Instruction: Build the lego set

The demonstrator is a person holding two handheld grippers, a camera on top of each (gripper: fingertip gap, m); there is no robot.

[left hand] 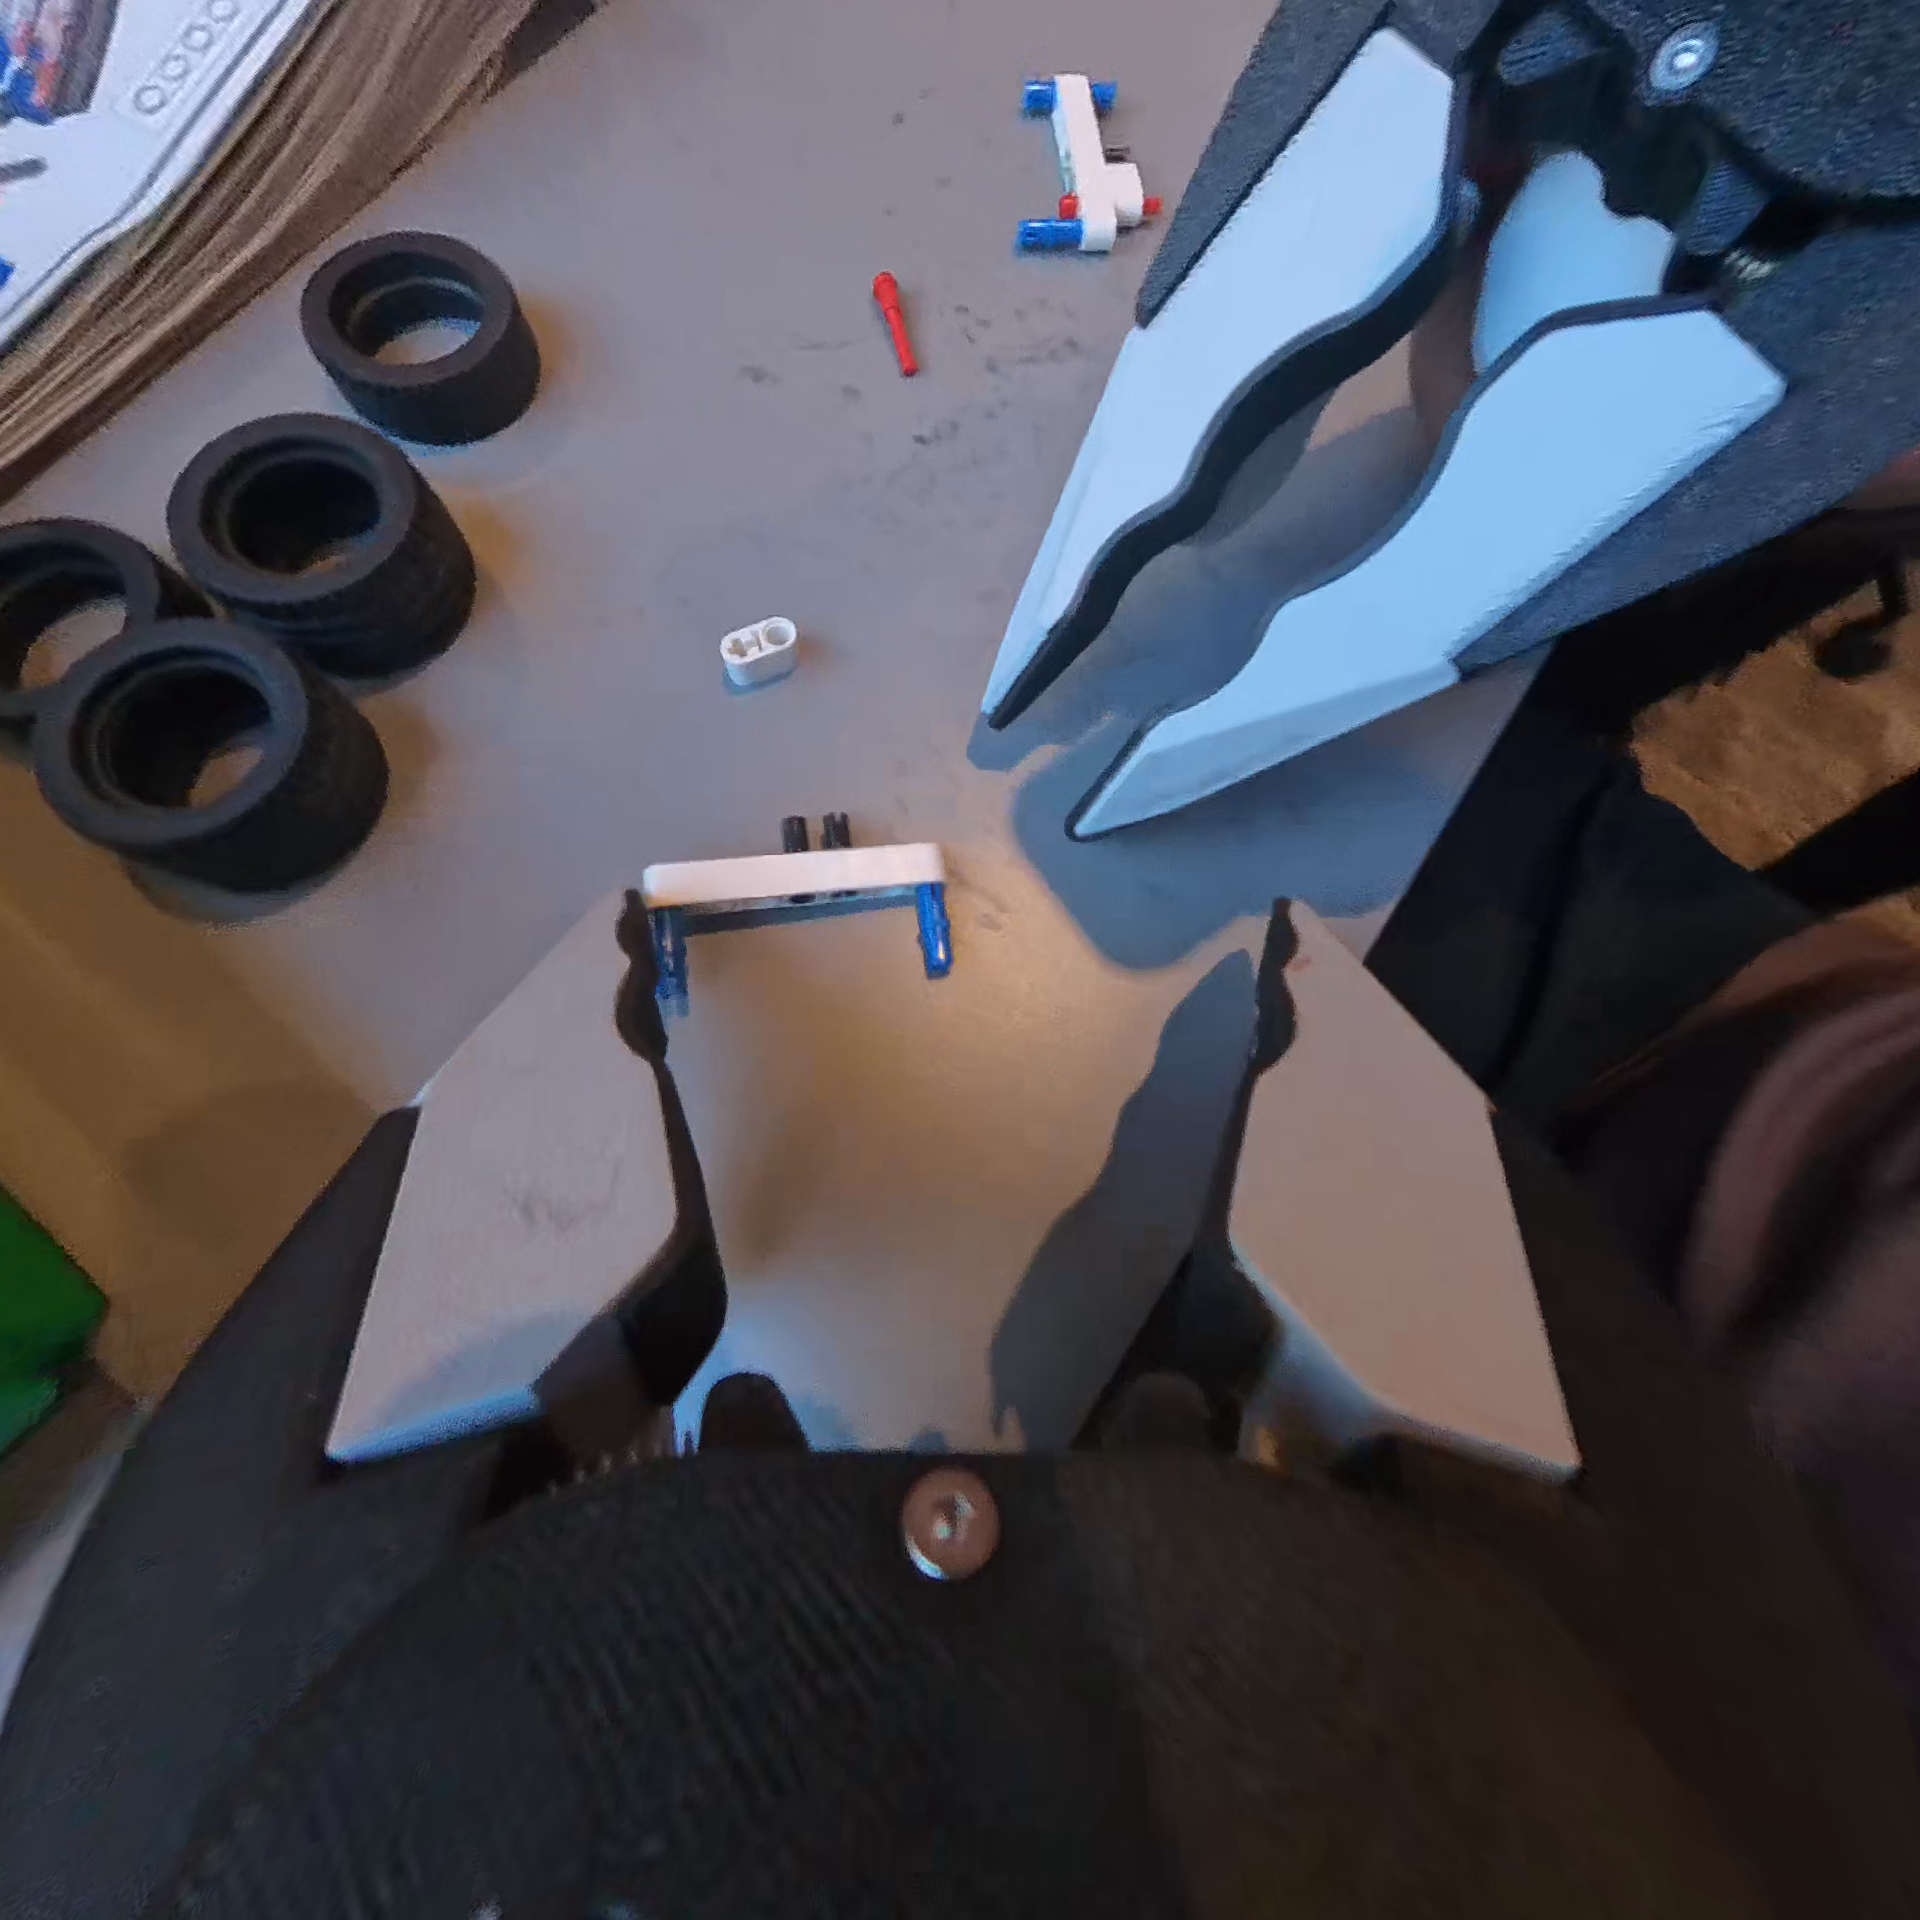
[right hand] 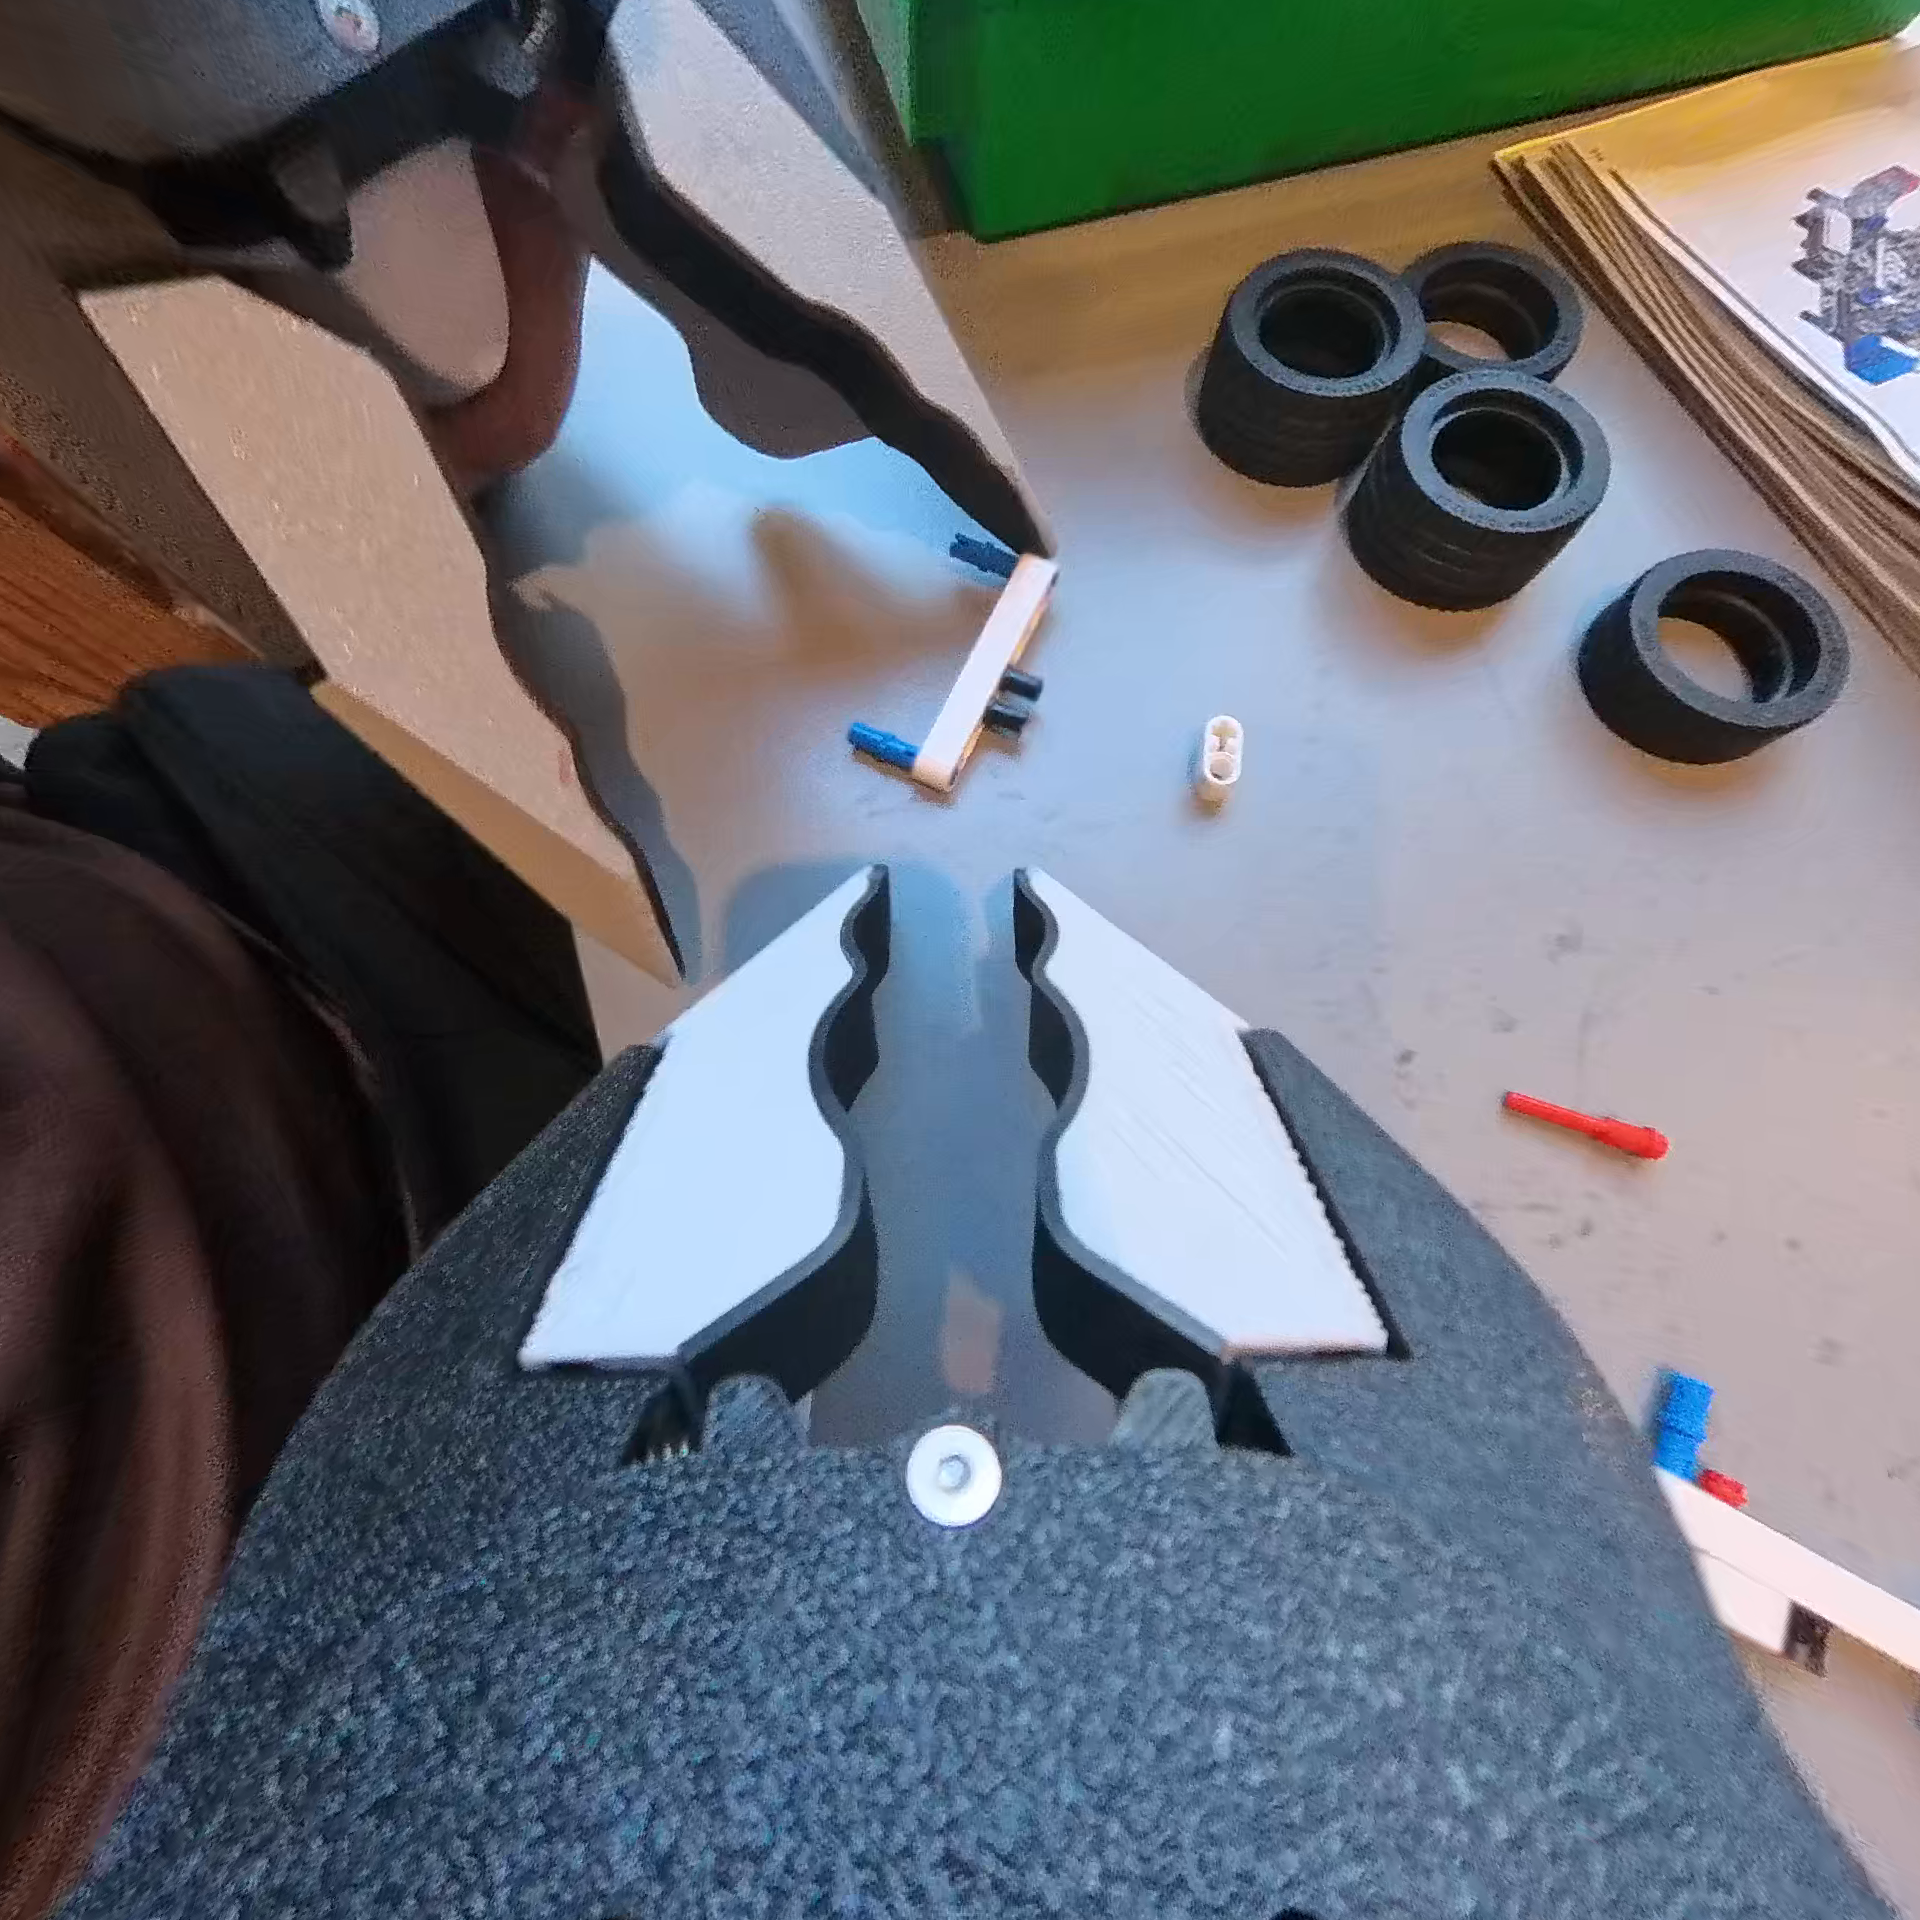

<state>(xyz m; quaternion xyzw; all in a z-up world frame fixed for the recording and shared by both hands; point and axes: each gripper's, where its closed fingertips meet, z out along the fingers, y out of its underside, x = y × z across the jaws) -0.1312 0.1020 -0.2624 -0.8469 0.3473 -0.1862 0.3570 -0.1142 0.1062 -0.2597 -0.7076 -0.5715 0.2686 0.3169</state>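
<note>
A white beam (left hand: 795, 873) with blue pins at its ends and two black pins lies on the grey table (left hand: 675, 468). My left gripper (left hand: 956, 914) is wide open and empty. Its left fingertip (left hand: 636, 935) sits against the beam's left blue pin. The beam also shows in the right wrist view (right hand: 987, 675), at the far fingertip of the left gripper (right hand: 862, 758). My right gripper (right hand: 951, 878) is open by a narrow gap and empty, low over the table just right of the beam; it also shows in the left wrist view (left hand: 1039, 774). A small white connector (left hand: 758, 649) (right hand: 1216, 758) lies loose.
A red axle (left hand: 894, 322) (right hand: 1584, 1127) and a second white assembly (left hand: 1086, 161) (right hand: 1766, 1558) lie farther out. Several black tyres (left hand: 312, 540) (right hand: 1486, 488) stand in a cluster. An instruction booklet (left hand: 104, 104) (right hand: 1818, 208) and a green box (right hand: 1247, 94) sit at the table's edges. Only a small space, under 4 cm, lies between the two pairs of fingers. The small white connector (left hand: 758, 649) is about 5 cm from both grippers' fingertips. It is also in sight in the right wrist view (right hand: 1214, 746).
</note>
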